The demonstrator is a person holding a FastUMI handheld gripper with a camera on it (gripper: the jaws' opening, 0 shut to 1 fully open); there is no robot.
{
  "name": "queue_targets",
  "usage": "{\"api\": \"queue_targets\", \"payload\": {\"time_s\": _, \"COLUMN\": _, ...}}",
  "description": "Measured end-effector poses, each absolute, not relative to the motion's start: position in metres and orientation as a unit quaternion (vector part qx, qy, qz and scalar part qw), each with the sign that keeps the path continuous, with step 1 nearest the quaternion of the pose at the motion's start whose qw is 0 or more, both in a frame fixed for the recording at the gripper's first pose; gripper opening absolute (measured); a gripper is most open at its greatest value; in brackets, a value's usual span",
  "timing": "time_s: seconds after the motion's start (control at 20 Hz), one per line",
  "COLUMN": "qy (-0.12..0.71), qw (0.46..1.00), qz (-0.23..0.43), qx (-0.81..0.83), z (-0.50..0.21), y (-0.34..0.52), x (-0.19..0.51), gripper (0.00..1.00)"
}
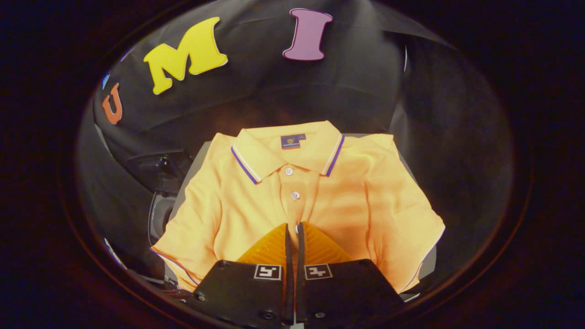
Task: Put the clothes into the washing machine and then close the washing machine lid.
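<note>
1. Gripper (292, 226): fingers nearly closed, a narrow gap between them, pinching a fold of fabric at the placket.
2. Orange polo shirt (292, 192): folded, collar away from fingers, lying on a grey surface (192, 171).
3. Dark appliance (157, 171) beside the shirt's sleeve.

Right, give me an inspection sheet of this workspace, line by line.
Surface: grey top, mostly covered by the shirt.
Job's things: orange polo shirt lying flat, collar away from the tongs, buttoned placket up; washing machine not identifiable.
Clutter: dark device beside the shirt's sleeve, unclear what it is.
Grippers: tongs over the shirt's lower front, fingers nearly together; whether they pinch fabric cannot be told.
Cables: nothing seen.
Surroundings: black cloth wall behind.
</note>
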State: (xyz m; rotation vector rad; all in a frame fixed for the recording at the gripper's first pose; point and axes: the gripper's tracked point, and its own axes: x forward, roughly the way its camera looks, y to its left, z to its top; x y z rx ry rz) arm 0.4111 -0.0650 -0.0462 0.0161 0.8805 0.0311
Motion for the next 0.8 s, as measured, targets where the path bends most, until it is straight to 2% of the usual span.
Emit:
{"api": "queue_targets", "payload": {"time_s": 0.45, "qy": 0.382, "qw": 0.924, "qz": 0.025, "qx": 0.016, "z": 0.027, "y": -0.048, "x": 0.404, "gripper": 0.05}}
{"api": "queue_targets", "payload": {"time_s": 0.8, "qy": 0.364, "qw": 0.93, "qz": 0.047, "qx": 0.004, "z": 0.056, "y": -0.004, "x": 0.397, "gripper": 0.05}}
